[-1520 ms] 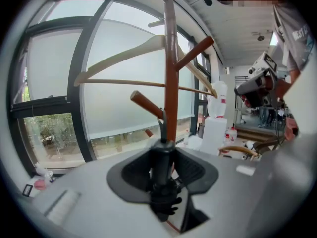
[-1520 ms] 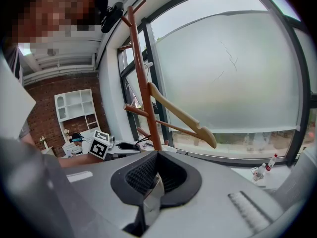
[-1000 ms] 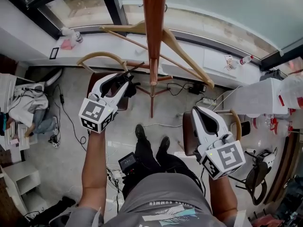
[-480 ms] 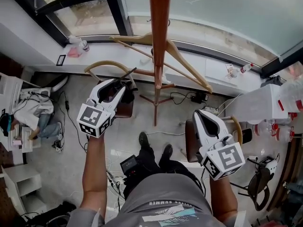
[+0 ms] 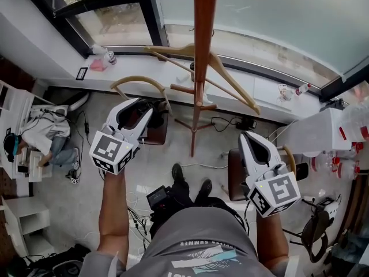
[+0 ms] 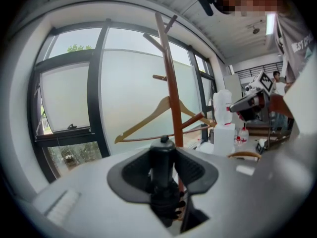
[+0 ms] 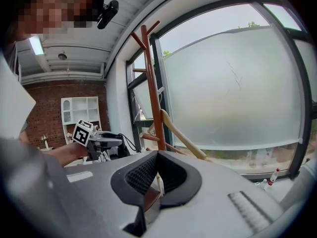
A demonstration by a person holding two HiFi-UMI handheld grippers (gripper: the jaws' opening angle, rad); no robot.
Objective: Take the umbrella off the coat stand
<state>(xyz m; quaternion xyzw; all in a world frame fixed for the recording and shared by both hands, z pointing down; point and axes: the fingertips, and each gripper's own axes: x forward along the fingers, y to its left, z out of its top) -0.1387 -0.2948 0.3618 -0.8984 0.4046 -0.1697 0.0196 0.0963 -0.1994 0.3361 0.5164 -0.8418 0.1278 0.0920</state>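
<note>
The coat stand (image 5: 202, 51) is a reddish-brown wooden pole with short pegs, straight ahead in the head view. A pale wooden hanger (image 5: 225, 77) hangs on it. My left gripper (image 5: 149, 109) is left of the pole and shut on the black folded umbrella (image 5: 155, 105). In the left gripper view the umbrella (image 6: 162, 177) stands upright between the pads of the left gripper (image 6: 162, 155), with the stand (image 6: 171, 98) behind it. My right gripper (image 5: 247, 136) hangs lower right of the pole. In its own view the right gripper (image 7: 157, 155) has its pads meeting, with nothing between them.
A chair with a curved wooden back (image 5: 135, 81) stands under the left gripper, and another chair (image 5: 233, 172) under the right one. The window sill (image 5: 132, 62) carries small bottles. A white table (image 5: 323, 123) is at the right. A seated person (image 5: 40, 134) and floor cables are at the left.
My left gripper has risen with the umbrella still in its jaws. The right gripper has risen a little too. The head view has shifted, so the stand looks nearer.
</note>
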